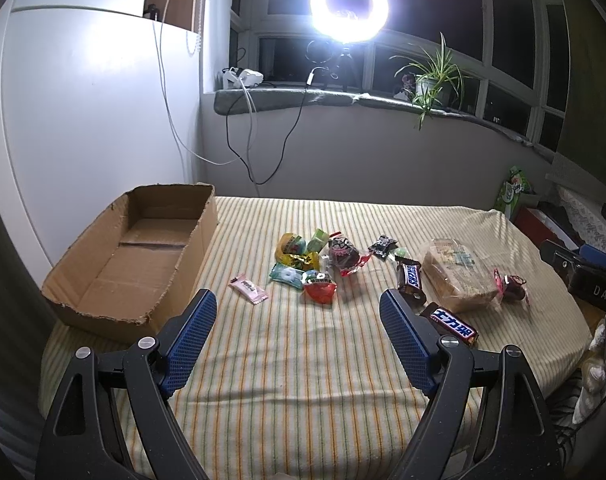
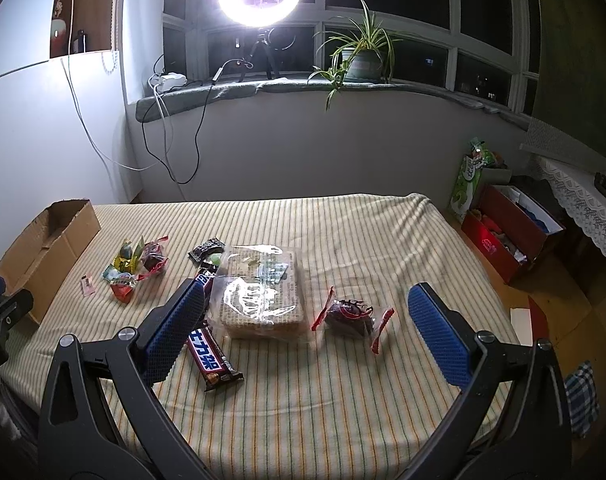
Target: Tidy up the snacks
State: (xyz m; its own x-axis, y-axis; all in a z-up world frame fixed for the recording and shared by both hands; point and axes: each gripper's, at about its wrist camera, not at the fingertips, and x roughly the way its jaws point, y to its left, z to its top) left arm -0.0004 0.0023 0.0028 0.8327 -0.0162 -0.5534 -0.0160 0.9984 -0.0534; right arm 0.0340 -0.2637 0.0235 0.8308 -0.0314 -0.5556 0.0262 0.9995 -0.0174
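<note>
Snacks (image 1: pixel 303 268) in bright, crinkled wrappers lie scattered ahead of my left gripper (image 1: pixel 299 310) and right gripper (image 2: pixel 307 304), both spread wide, holding nothing.

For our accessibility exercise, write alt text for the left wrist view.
An open left gripper hovers over a striped cloth strewn with wrapped snacks, including a pink candy and two Snickers bars. An empty cardboard box sits at left, under a ring light.

Two Snickers bars (image 1: pixel 411 280), one cardboard box (image 1: pixel 135 256), one bread loaf (image 1: pixel 459 276).

Rough cardboard box (image 1: pixel 131 256), glossy wrappers (image 1: pixel 303 268)
</note>
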